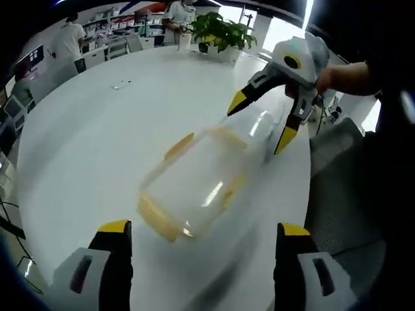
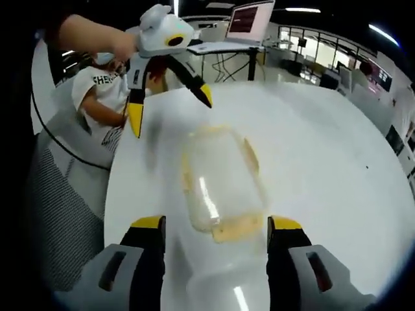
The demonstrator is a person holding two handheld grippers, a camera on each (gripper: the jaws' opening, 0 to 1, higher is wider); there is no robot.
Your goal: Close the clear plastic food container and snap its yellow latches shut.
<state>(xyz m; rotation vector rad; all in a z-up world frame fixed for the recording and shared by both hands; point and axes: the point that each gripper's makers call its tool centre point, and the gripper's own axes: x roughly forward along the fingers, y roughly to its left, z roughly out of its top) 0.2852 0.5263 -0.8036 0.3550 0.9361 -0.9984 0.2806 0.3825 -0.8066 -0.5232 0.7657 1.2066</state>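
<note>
A clear plastic food container (image 1: 194, 181) with yellow latches (image 1: 178, 146) lies on the round white table (image 1: 97, 129), blurred by motion. I cannot tell whether its latches are snapped. My left gripper (image 1: 204, 228) is open, its jaws either side of the container's near end. My right gripper (image 1: 262, 123) is open over the container's far end. In the right gripper view the container (image 2: 220, 184) lies just past my open right gripper (image 2: 217, 223), and the left gripper (image 2: 170, 110) spreads open beyond it. Neither gripper holds anything.
A potted plant (image 1: 220, 32) stands at the table's far side, and a small object (image 1: 122, 84) lies on the tabletop. Grey chairs (image 2: 58, 194) stand at the table edge, with a seated person (image 2: 104, 97) nearby. A laptop (image 2: 249, 19) sits on a desk behind.
</note>
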